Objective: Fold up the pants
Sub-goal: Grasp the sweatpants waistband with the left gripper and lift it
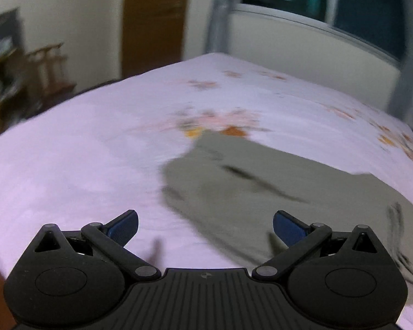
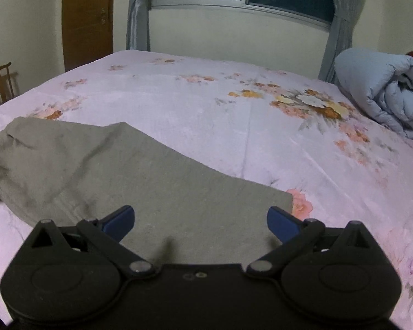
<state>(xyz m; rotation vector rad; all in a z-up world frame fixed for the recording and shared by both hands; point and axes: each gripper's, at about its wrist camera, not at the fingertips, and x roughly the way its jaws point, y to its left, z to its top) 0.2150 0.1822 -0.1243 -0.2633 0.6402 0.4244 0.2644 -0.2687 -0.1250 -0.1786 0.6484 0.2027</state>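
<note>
In the left wrist view, the left gripper (image 1: 205, 227) has its blue-tipped jaws wide open with nothing in them, and the soft grey-green cloth pants (image 1: 261, 192) lie blurry on the pale pink flowery bed sheet (image 1: 82, 151), ahead of the jaws and off to the right. In the right wrist view, the right gripper (image 2: 201, 223) is wide open and empty too. Here the pants (image 2: 124, 170) lie flat in a long folded strip with a few wrinkles, running from between the jaws away to the left.

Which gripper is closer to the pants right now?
Right. The right gripper hangs open directly over the pants; the left gripper, also open, sits mostly over bare sheet, pants off to its right.
</note>
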